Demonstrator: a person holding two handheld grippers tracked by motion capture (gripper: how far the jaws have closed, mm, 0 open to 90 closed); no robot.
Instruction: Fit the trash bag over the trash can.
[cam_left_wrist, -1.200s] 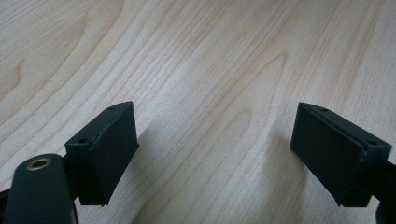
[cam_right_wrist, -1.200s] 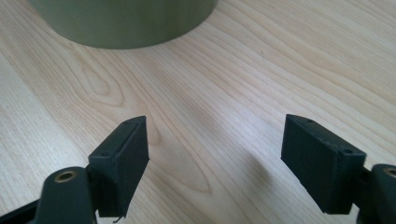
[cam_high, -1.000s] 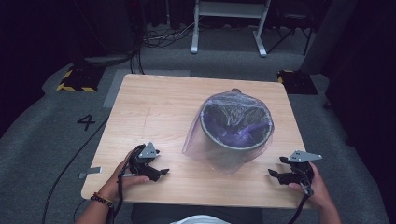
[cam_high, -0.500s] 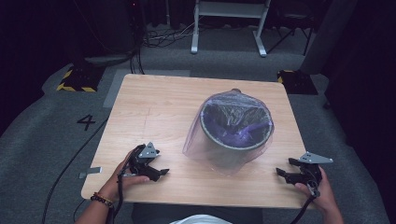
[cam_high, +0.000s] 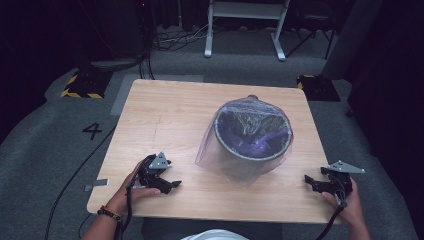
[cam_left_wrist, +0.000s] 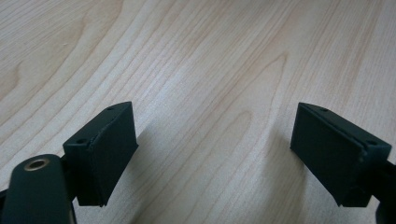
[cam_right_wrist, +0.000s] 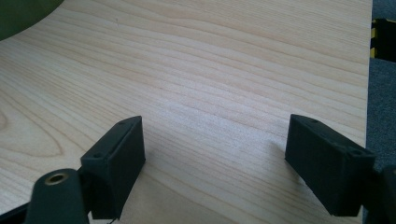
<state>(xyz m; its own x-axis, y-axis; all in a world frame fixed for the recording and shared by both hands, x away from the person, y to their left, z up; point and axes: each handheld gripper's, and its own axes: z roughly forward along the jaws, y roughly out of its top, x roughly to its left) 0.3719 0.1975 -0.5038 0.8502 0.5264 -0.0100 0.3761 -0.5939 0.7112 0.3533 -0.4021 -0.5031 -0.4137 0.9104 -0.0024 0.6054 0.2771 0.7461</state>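
A round grey metal bin (cam_high: 253, 135), lined with a translucent purple plastic bag (cam_high: 220, 157), is seen mid-counter (cam_high: 165, 115). The left tool (cam_high: 167, 185) and right tool (cam_high: 311, 181) are held released, well apart from it.

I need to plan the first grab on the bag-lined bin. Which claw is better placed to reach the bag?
Left, probably. The left claw sits open on the table near the loose plastic bag draped over the bin; the right claw, also open, rests nearer the table's right edge, farther off.
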